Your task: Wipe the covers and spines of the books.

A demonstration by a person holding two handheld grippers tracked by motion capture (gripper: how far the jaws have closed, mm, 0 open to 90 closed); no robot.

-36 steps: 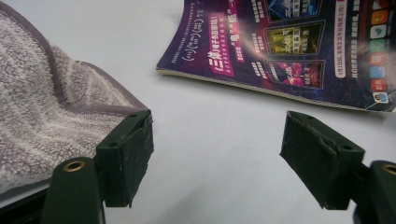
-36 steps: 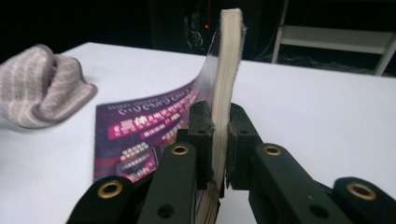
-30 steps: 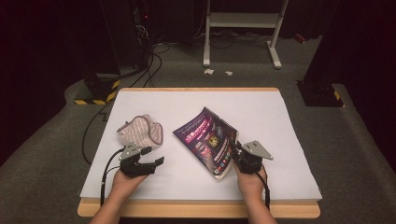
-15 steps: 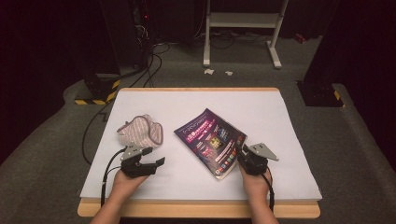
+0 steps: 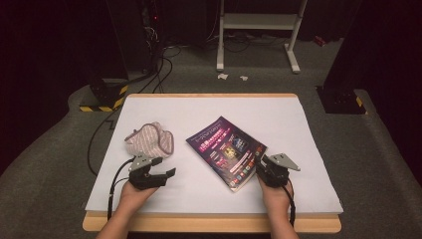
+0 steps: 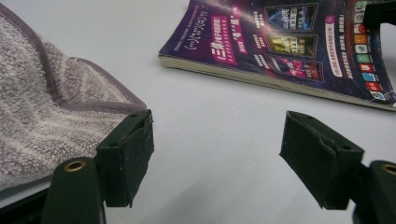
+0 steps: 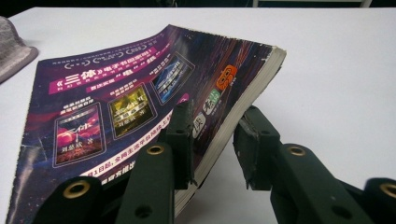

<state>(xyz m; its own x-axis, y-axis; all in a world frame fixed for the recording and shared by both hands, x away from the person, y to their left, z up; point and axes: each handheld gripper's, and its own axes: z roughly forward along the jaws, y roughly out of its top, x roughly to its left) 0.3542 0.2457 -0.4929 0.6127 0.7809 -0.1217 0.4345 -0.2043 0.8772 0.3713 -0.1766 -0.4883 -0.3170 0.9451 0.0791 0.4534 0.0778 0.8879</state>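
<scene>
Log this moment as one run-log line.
right gripper: jaws just opening, astride magazine edge | left gripper: open, beside towel | table: white

My white-topped table sits on grey carpet. Far off, a pale metal stand rises from darkness; black cables trail far left.

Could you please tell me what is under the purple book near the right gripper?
The book lies on the white table cover; its near edge sits lifted between the right gripper's opening jaws, with bare cover beneath. Anything under its flat part is hidden.
</scene>
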